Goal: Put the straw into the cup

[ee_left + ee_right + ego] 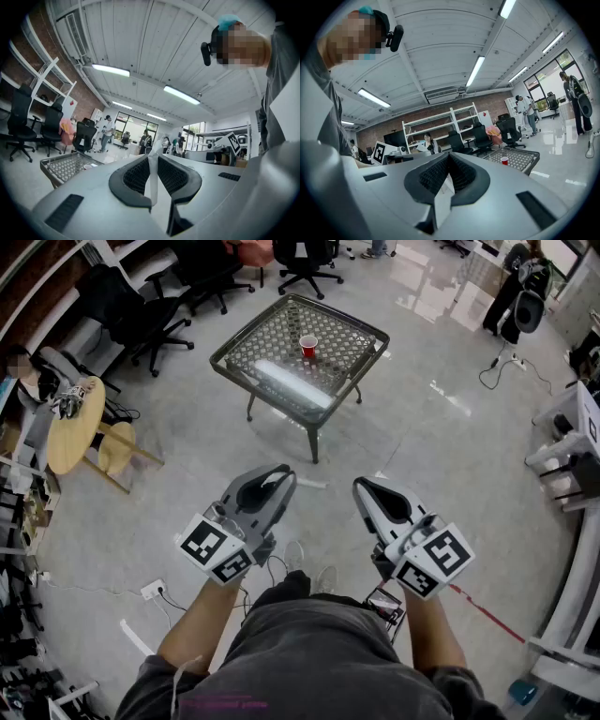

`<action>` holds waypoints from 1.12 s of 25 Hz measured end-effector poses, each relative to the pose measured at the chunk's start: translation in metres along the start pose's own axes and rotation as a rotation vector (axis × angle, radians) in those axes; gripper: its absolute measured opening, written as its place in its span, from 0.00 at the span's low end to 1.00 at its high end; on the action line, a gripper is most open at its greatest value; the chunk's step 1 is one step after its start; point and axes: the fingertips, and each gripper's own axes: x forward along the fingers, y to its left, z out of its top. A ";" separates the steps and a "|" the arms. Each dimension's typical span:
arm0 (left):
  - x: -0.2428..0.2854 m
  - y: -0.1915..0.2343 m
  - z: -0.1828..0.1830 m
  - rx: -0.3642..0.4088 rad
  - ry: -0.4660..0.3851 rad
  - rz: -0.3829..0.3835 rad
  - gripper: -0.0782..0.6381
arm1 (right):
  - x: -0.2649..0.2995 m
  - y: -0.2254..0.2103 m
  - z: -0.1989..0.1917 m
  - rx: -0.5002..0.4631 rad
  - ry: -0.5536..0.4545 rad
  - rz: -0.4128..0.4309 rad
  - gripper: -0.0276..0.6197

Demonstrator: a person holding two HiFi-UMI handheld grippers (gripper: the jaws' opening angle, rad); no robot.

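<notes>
Left tool (pixel 279 472) gripped the straw (pixel 153 183); right tool (pixel 362 486) was closed. The red cup (pixel 308 346) stood upper centre, well apart, nearer the left.

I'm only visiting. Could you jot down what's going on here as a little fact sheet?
Left gripper: shut on a thin white straw
Right gripper: shut, nothing seen between its jaws
Furniture: square dark wire-mesh table, ahead of both grippers
On it: small red plastic cup, upright
Task status: straw not yet in cup
</notes>
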 end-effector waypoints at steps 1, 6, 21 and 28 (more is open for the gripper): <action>0.000 0.000 0.000 0.000 0.000 0.000 0.19 | 0.000 0.000 0.000 0.000 0.000 0.002 0.06; 0.000 0.000 -0.001 0.000 0.000 0.004 0.19 | 0.000 0.000 -0.002 0.009 0.000 0.005 0.06; -0.016 0.042 -0.007 -0.023 0.005 0.026 0.19 | 0.036 -0.002 -0.015 0.058 0.014 -0.011 0.06; -0.019 0.085 0.005 -0.025 -0.002 0.013 0.19 | 0.080 -0.001 -0.010 0.051 0.016 -0.017 0.06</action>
